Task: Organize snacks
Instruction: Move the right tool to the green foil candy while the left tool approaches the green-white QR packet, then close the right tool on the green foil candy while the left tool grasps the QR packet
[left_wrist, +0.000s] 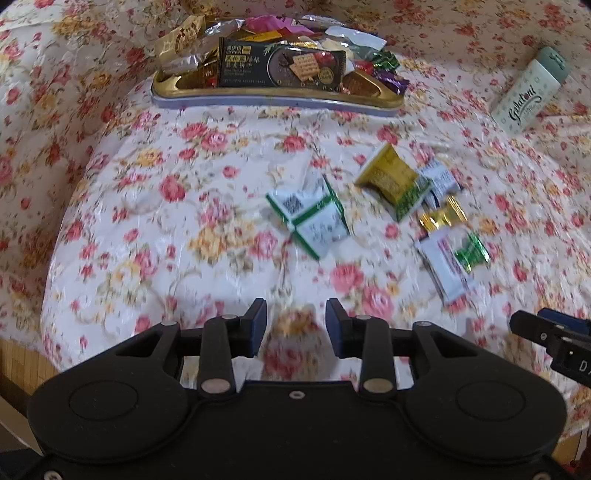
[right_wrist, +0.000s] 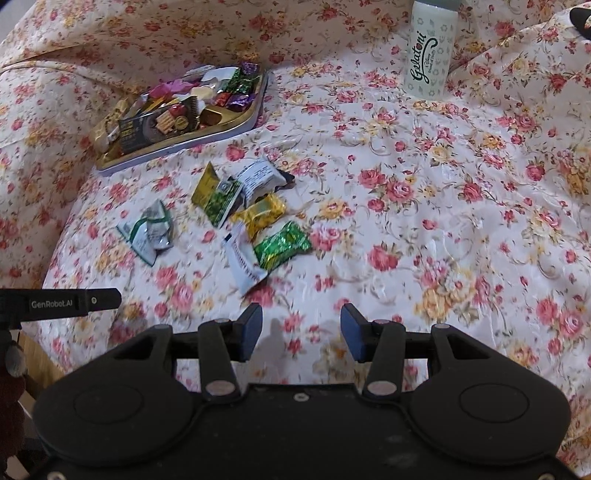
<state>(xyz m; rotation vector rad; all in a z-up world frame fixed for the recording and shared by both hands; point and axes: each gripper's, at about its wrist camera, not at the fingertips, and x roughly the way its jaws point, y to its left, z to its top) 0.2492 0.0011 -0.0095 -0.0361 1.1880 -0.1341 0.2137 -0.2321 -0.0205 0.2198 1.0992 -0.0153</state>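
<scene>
Loose snack packets (left_wrist: 308, 218) scattered mid-cloth, near side of gold tray (left_wrist: 277, 96); light, crinkly, slippery foil, best pinched at a sealed edge; left gripper (left_wrist: 295, 328) and right gripper (right_wrist: 301, 332) agape, empty.

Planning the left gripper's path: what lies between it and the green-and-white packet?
Only bare floral cloth lies between the left gripper and the green-and-white packet, as the left wrist view shows.

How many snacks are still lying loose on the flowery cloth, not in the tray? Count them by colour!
White and green: 1
Yellow and green: 1
White with dark print: 1
Gold: 1
Shiny green: 1
Plain white: 1
Total: 6
</scene>
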